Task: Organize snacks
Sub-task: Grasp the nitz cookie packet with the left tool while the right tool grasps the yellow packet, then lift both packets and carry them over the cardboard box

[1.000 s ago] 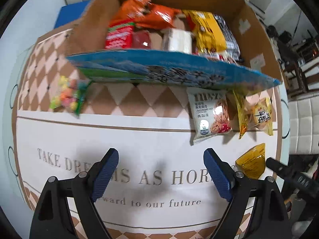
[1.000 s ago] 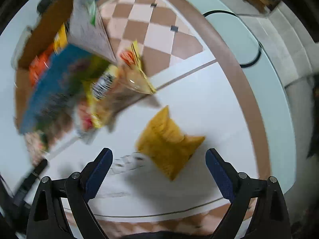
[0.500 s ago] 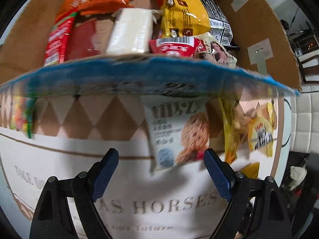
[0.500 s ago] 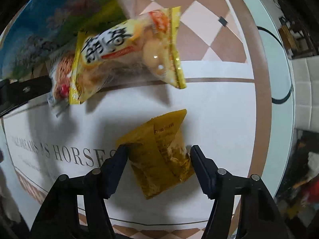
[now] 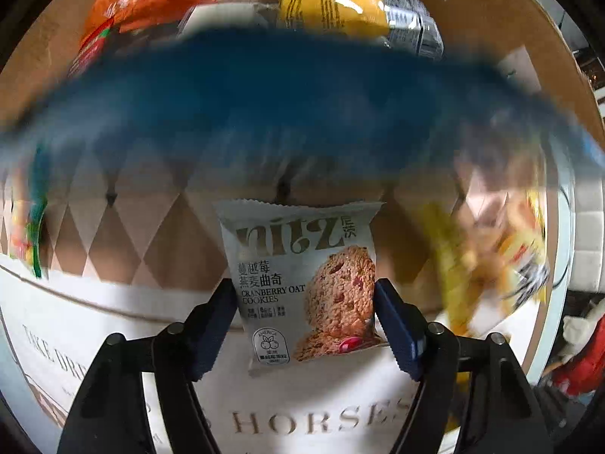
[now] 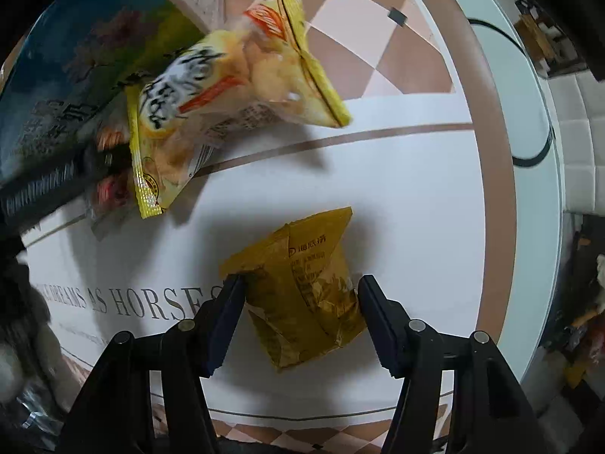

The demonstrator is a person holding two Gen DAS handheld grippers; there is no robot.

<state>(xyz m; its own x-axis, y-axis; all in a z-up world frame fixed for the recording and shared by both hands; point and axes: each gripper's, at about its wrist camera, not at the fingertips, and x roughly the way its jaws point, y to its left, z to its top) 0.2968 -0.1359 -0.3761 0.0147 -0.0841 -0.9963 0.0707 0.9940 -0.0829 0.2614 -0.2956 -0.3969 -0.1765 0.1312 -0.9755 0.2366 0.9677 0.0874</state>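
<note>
In the left wrist view my left gripper (image 5: 304, 325) is shut on a white cranberry oat cookie packet (image 5: 302, 283), its blue pads touching both side edges. Behind it stands the cardboard box (image 5: 503, 56) with several snack bags, its blue front wall blurred. In the right wrist view my right gripper (image 6: 300, 319) is closed onto a dark yellow snack pouch (image 6: 302, 287) that lies on the white tablecloth (image 6: 397, 189). A yellow snack bag (image 6: 227, 90) lies beyond it against the box's blue side (image 6: 75, 75).
A colourful candy bag (image 5: 26, 234) lies at the far left by the box. A blurred yellow bag (image 5: 491, 265) lies to the right of the cookie packet. The round table's edge (image 6: 529, 151) curves along the right, with chairs and clutter beyond it.
My left gripper moved forward to the cookie packet and closed on it. My right gripper swung onto the yellow pouch and closed on it.
</note>
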